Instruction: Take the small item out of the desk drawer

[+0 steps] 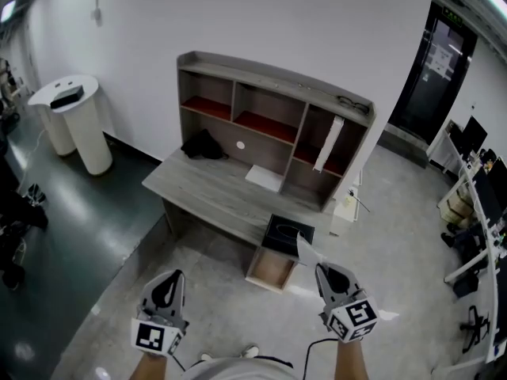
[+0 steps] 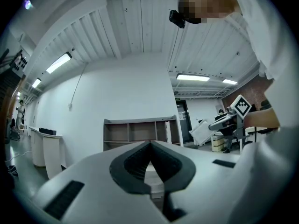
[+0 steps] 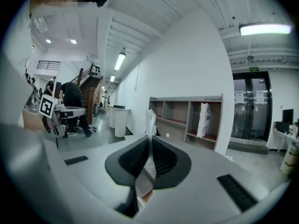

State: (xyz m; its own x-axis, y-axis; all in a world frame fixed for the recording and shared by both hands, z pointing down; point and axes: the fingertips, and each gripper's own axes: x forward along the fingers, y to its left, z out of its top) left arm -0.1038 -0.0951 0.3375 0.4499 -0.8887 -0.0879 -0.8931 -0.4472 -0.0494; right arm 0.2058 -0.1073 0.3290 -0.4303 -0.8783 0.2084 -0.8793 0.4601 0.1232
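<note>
The small item point(image 3: 150, 119), a thin, flat, white piece, is gripped edge-on between the jaws of the right tool point(image 3: 149, 143), which are clenched on it so that its upper end sticks out past the tips. In the head view the small item point(image 1: 307, 252) is seen held up in the air by the right tool point(image 1: 328, 275), in front of the desk and above the floor, well clear of the drawer point(image 1: 273, 269). What the item is exactly cannot be made out.

The drawer is left pulled out below the front edge of the tabletop point(image 1: 206, 190), its pale wooden inside exposed; nothing can be made out in the part of it that shows. A dark open compartment point(image 1: 287, 233) is seen just above it.

The left tool point(image 2: 150, 146) is held with its jaws closed together and nothing between them, low and apart from the desk.

The removal is judged to be done: the item is out and in hand. What may be left is to set it down somewhere and perhaps to push the drawer shut.
</note>
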